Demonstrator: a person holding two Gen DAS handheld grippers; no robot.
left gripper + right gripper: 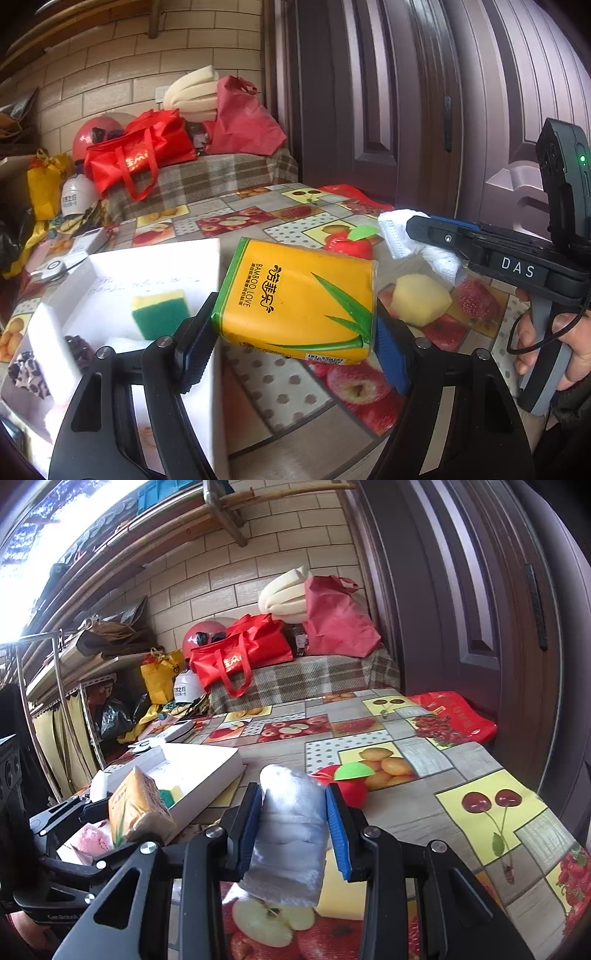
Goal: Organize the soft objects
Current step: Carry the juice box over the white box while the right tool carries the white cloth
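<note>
My left gripper (291,328) is shut on a yellow tissue pack (299,299) and holds it above the table beside a white box (155,258). The pack also shows in the right wrist view (136,808). The box holds a green-and-yellow sponge (159,310) and dark patterned cloth pieces (79,347). My right gripper (295,812) is shut on a rolled white towel (291,834), lifted above the table; it shows in the left wrist view (417,240) too. A red plush apple with a green leaf (351,242) and a yellow sponge (419,299) lie on the table.
The table wears a fruit-print cloth (480,812). Behind it a plaid-covered surface (306,679) carries red bags (240,653) and foam. A dark door (480,609) stands at the right. A red bag (454,716) lies at the table's far right edge.
</note>
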